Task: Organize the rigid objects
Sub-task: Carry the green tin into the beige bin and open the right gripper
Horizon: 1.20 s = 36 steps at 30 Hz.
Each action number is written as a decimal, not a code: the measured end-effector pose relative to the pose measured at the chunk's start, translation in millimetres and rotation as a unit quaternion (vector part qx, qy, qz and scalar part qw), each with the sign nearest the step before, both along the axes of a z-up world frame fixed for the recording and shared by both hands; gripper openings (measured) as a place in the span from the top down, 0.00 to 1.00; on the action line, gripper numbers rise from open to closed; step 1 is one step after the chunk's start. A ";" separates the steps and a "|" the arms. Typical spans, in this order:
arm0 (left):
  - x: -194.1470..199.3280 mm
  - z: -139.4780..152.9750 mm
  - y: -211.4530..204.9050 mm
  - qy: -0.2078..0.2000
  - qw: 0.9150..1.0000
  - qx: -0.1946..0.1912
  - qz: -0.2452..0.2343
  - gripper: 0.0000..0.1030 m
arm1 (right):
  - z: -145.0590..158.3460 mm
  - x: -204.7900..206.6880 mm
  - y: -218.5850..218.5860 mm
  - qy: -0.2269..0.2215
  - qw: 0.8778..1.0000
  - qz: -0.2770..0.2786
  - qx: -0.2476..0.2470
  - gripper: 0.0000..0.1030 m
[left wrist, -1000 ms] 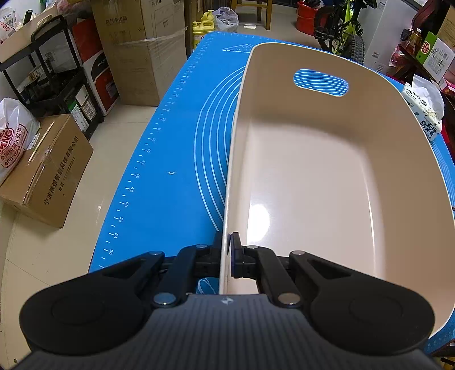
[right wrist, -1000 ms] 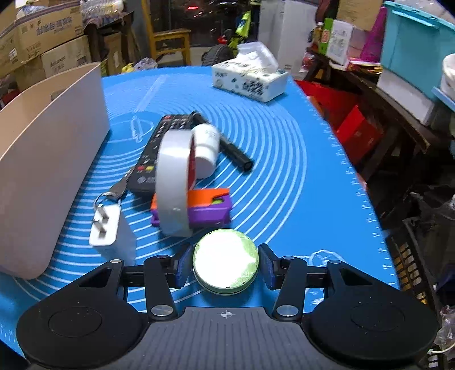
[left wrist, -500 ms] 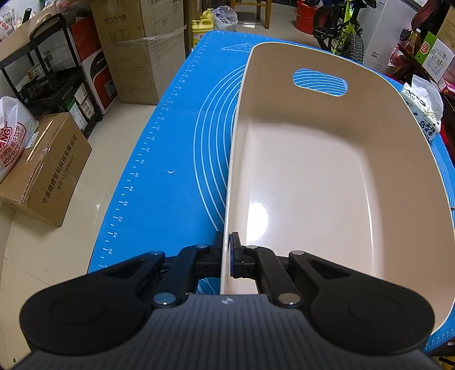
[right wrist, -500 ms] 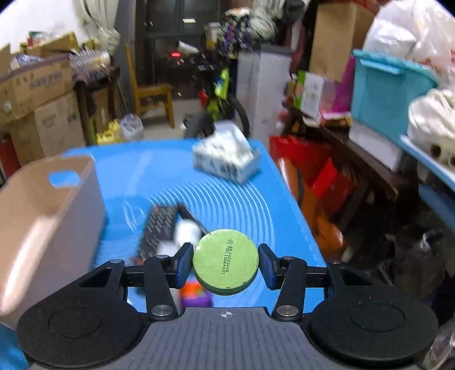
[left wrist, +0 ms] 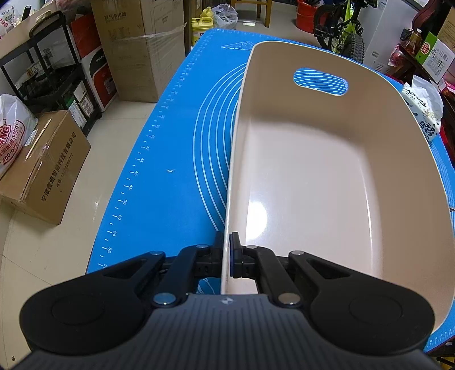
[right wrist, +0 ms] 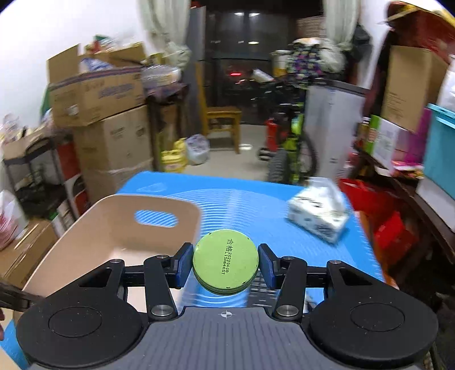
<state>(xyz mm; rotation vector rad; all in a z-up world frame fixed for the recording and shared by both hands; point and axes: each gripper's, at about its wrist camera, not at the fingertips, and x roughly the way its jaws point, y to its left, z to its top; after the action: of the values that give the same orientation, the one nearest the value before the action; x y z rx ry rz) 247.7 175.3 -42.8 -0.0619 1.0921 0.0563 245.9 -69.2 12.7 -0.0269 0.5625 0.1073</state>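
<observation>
Now left hand-held gripper clamped on beige bin wall, right hand-held gripper gripping green tin.

Tissue pack on the blue mat; cardboard boxes, wooden chair, bicycle behind

The bin is plain glossy beige. The mat on the worktop is bright blue with thin white arcs and ruler ticks. The round tin is lime green with dark printed characters. The tissue pack is white with dark markings.
</observation>
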 end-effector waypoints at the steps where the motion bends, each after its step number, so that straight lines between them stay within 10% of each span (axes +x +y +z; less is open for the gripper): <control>1: -0.1 -0.1 -0.1 0.000 1.000 0.000 0.000 0.96 | -2.1 3.2 9.2 0.001 1.000 0.009 -0.007 0.47; 36: 1.4 0.8 1.2 0.004 1.000 -0.002 -0.006 0.96 | -81.6 53.5 140.9 0.192 0.952 0.178 -0.159 0.47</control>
<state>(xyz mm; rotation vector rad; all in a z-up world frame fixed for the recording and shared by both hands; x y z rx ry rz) 249.0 176.5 -42.1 -0.0598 1.1009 0.0435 299.4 71.8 -68.9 -0.4309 0.9569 0.3780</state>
